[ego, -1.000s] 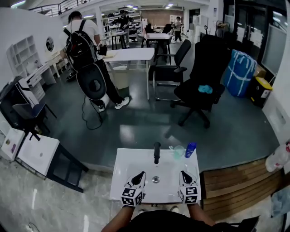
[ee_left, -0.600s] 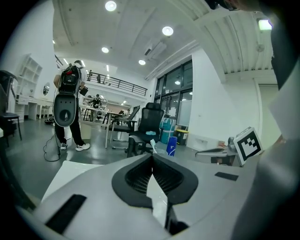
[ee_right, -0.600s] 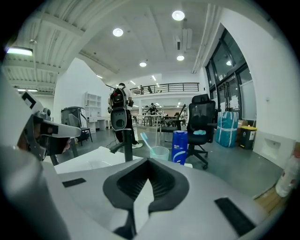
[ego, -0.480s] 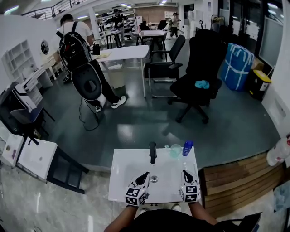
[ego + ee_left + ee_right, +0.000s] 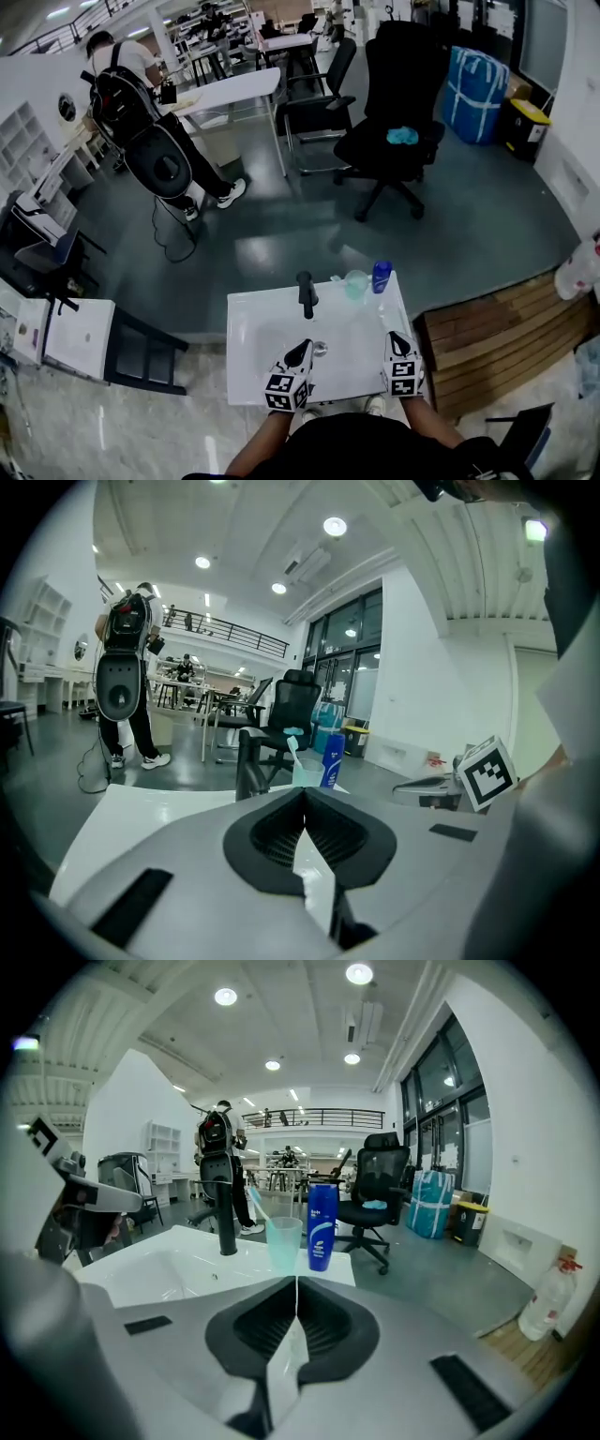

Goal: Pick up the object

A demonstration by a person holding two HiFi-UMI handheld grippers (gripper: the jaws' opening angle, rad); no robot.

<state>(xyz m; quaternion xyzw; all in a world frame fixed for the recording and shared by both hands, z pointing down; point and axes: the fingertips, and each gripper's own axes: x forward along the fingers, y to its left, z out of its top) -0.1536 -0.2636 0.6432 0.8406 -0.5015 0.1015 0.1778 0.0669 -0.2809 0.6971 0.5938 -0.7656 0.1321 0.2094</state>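
In the head view, a white rectangular ceramic sink (image 5: 251, 330) stands below the person. Taking its basin as the dial, a black upright tap (image 5: 306, 293) stands at 12 o'clock. A translucent pale-green plastic cup (image 5: 355, 284) and a blue plastic bottle (image 5: 381, 277) stand just beside each other on the rim at about 1 o'clock. The left gripper (image 5: 302, 347) hovers near the round metal drain (image 5: 320, 350) at 6 o'clock, and the right gripper (image 5: 393, 337) hangs over the rim at about 4 o'clock. Both are well short of the cup and bottle.

In the left gripper view, the jaws meet in a thin seam with nothing between them, so this gripper is closed and empty. The tap lies ahead at 11 o'clock, with the cup and bottle behind it at 12 to 1 o'clock.

In the right gripper view, the jaws are likewise pressed together on nothing. The cup, with a pale toothbrush (image 5: 255, 1202) leaning in it, stands at 12 o'clock, and the bottle just right of it.

The task looks to be in its approach step, with nothing grasped. Which of the two things is meant cannot be told, though the right gripper faces both most squarely. The next move would call for spreading those jaws, advancing until the pads flank the chosen thing, then closing without knocking its neighbour.
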